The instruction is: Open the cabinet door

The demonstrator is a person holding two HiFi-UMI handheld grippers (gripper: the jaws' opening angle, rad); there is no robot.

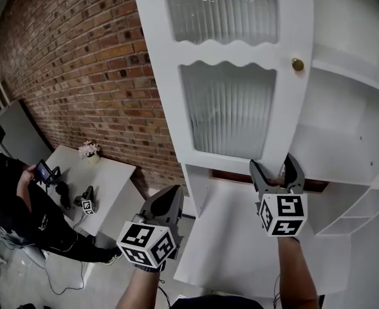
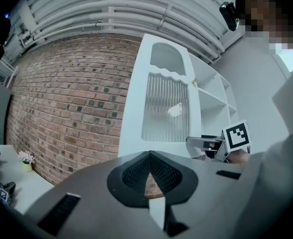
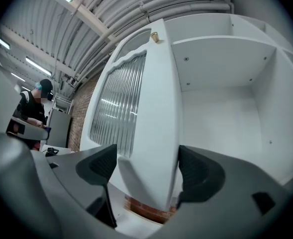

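Left gripper, nearest, holds its jaws together and empty. Right gripper: jaws spread wide astride the lower edge of the ribbed-glass cabinet door, swung open from the white shelves.

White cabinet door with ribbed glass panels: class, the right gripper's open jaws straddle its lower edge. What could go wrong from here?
Ungripped by the right gripper, the white ribbed-glass cabinet door might swing back. Withdrawing sideways could snag a jaw on its edge and jerk the door.
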